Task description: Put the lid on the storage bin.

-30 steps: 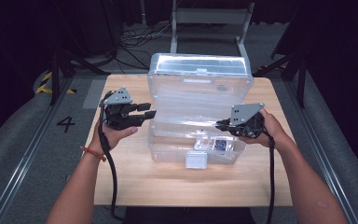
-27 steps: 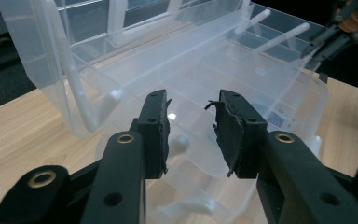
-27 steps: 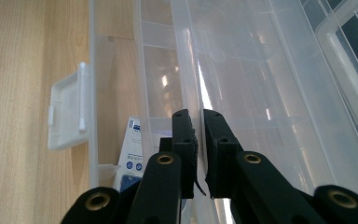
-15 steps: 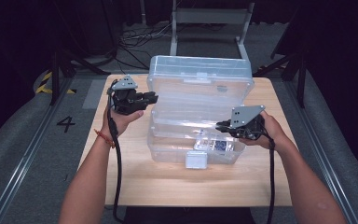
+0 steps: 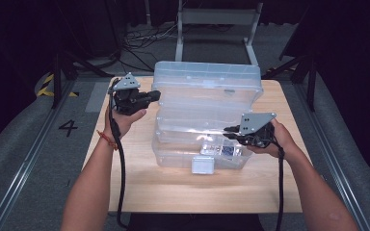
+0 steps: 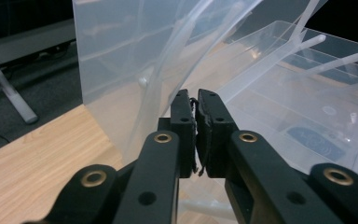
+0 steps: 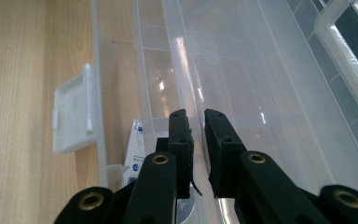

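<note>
A clear plastic box [image 5: 173,155] stands in the middle of the table, its lid [image 5: 207,82] raised and leaning back. My left gripper [image 5: 155,95] is at the lid's left edge. In the left gripper view its jaws [image 6: 195,95] have just been closing and are pinched together on the lid's edge [image 6: 135,70]. My right gripper [image 5: 229,131] is at the box's front right wall. In the right gripper view its jaws [image 7: 196,114] have just eased slightly, a narrow gap between them, with the clear wall [image 7: 182,56] running between the pads.
A white latch [image 5: 203,165] hangs on the box's front wall, also seen as the latch [image 7: 72,116] beside the jaws. A small blue-and-white packet [image 5: 221,149] lies inside. Bare wooden table [image 5: 139,192] surrounds the box. A metal frame [image 5: 217,19] stands behind the table.
My left gripper moved away from me and right, from beside the box to the lid's left edge, and its jaws closed there. The right hand and the box stayed put.
</note>
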